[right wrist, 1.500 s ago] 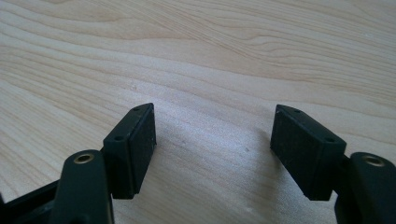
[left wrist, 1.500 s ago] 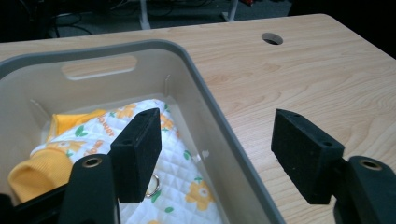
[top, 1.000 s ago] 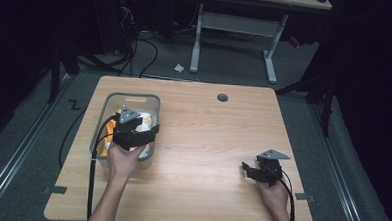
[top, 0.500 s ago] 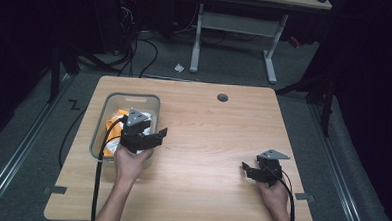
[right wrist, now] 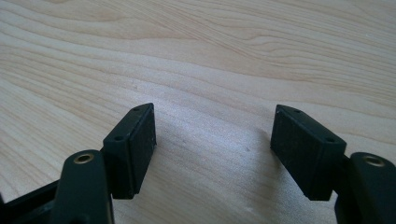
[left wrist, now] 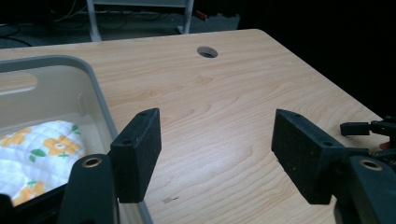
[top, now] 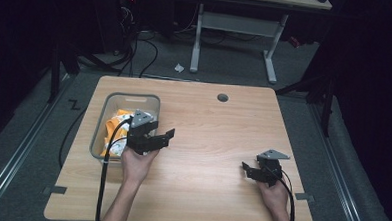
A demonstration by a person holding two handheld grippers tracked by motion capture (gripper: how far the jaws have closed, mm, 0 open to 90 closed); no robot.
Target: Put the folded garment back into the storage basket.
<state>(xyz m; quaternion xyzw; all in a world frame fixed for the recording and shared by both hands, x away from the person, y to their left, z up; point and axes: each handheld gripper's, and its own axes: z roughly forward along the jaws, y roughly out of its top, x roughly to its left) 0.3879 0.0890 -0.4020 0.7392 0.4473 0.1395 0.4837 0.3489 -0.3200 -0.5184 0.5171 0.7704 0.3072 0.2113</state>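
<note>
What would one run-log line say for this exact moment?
left gripper: open, empty, beside bin | cloth: in bin | right gripper: open, empty, over table

bin: a grey plastic bin [top: 99,131] stands near the table's left edge, its long sides running front to back; its walls bar any level pass there.
bin contents: a flowered cloth [top: 114,136] lies inside, leaving room only from above.
left gripper: the left gripper [top: 164,137] hangs at the bin's right wall, jaws apart with nothing between them, over bare wood.
right gripper: the right gripper [top: 247,169] sits near the front right corner, jaws apart.
middle: the table [top: 218,136] lies bare between the two grippers.
back edge: bare, but for a small cable hole [top: 222,97].
</note>
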